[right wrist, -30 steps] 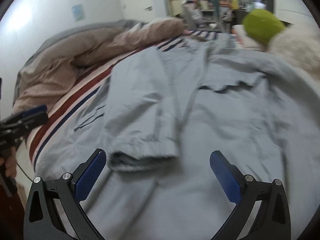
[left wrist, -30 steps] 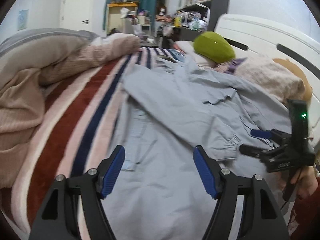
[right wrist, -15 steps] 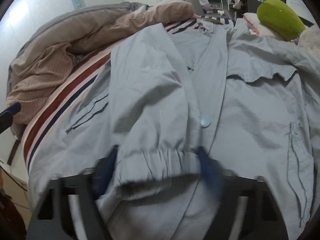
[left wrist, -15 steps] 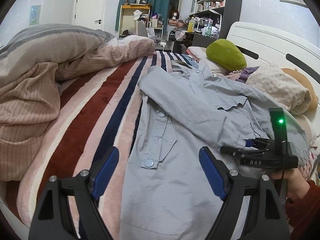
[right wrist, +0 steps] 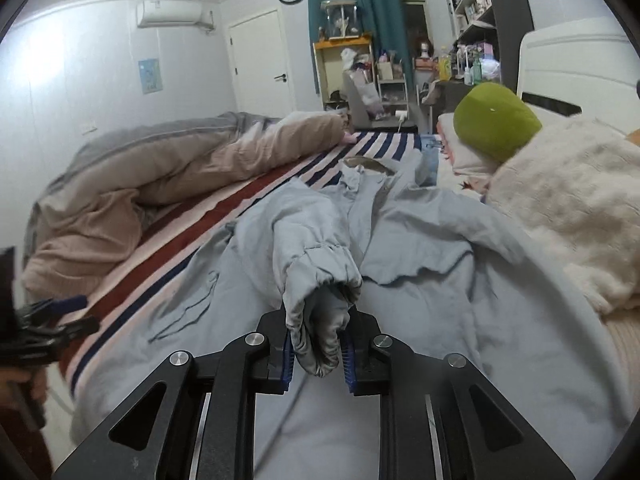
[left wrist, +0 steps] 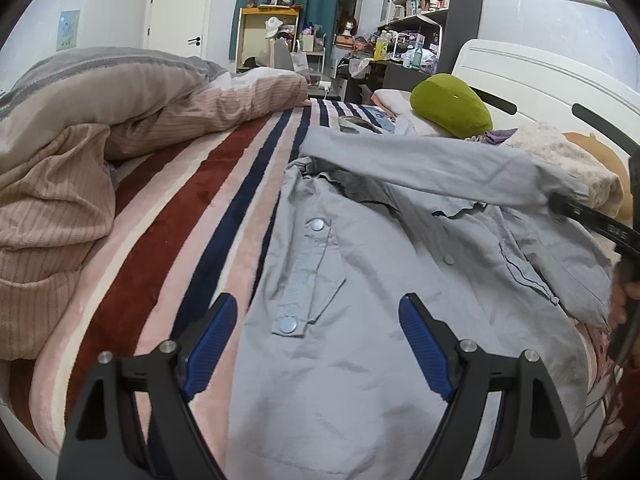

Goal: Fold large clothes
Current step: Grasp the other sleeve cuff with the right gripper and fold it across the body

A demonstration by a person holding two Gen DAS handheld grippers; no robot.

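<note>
Light-blue jacket (left wrist: 360, 320), spread front-up across the striped blanket (left wrist: 168, 232) of the bed, on the side toward the white headboard (left wrist: 532, 80). One sleeve (left wrist: 420, 164) lifted off the jacket body and stretched over the chest, away from the blanket stripes, toward the headboard side. Gathered cuff (right wrist: 320, 308) of that sleeve pinched between the blue pads (right wrist: 347, 354) of the right hand-held gripper (right wrist: 318, 354), clenched on the fabric, cuff bunched and hanging just above the jacket front. Left hand-held gripper (left wrist: 320, 344) released, fingers wide apart, hovering over the lower front of the jacket, near the button placket (left wrist: 304, 264) with its pale snap buttons; no cloth between its pads. Seen from the right wrist view, that left hand-held gripper (right wrist: 52, 320) at the blanket-side edge of the jacket. Chest pocket flap (left wrist: 524, 264) lying flat on the jacket half nearer the headboard. Beige ribbed duvet (left wrist: 60, 192) heaped on the far side of the blanket from the jacket. Green cushion (left wrist: 452, 106) beyond the jacket collar, against the headboard, with a cream fuzzy throw (right wrist: 568, 220) beside it, touching the jacket's edge.
</note>
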